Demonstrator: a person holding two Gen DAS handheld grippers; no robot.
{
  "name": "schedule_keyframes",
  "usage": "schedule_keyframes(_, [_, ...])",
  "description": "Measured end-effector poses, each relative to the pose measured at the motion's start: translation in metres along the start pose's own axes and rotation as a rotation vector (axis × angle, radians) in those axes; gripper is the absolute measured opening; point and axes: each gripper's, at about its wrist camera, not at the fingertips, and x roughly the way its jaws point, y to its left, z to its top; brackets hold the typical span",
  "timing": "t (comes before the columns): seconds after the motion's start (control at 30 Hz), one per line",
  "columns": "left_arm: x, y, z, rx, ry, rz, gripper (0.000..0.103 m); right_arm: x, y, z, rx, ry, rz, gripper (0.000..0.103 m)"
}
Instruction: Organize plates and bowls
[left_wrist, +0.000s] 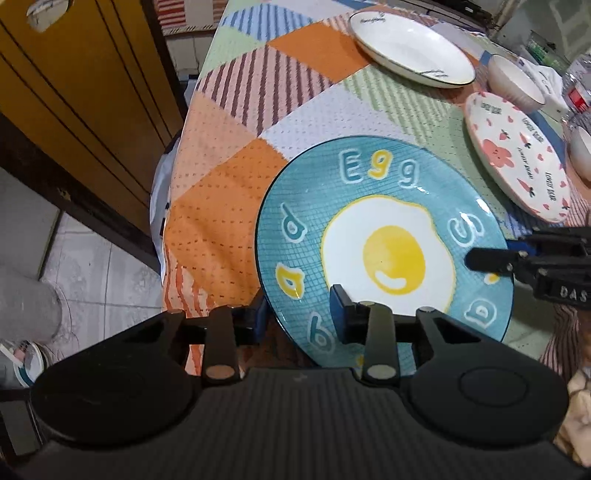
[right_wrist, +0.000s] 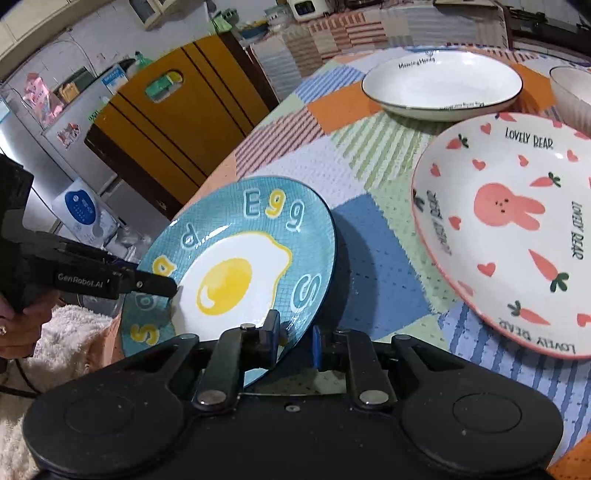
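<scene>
Both grippers, left (left_wrist: 295, 314) and right (right_wrist: 295, 341), straddled the egg plate's (left_wrist: 369, 177) rim, jaws apart; I'd squeeze evenly, then lift it level toward the bunny plate (right_wrist: 517, 236).

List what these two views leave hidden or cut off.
- Egg plate: near rim hidden by the left gripper in the left view.
- Bunny plate: right side cut off by the right view's edge.
- Bowl: mostly cut off in the right view.
- Right gripper: whether it pinches the rim is unclear.
</scene>
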Motion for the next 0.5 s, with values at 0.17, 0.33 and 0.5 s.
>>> schedule_keyframes(0.17, [-0.021, -0.016, 0.008, 0.04, -0.057, 0.006, 0.032, -0.017, -0.004, 0.017, -0.024, -0.027, 0.004, 0.023])
schedule_keyframes(0.33, [-0.043, -0.036, 0.032, 0.062, -0.095, -0.012, 0.032, -0.045, -0.009, 0.043, -0.068, -0.004, 0.011, 0.023])
schedule_keyframes(0.5, [-0.053, -0.053, 0.06, 0.073, -0.123, -0.065, 0.032, -0.086, -0.017, 0.061, -0.125, -0.047, 0.008, 0.023])
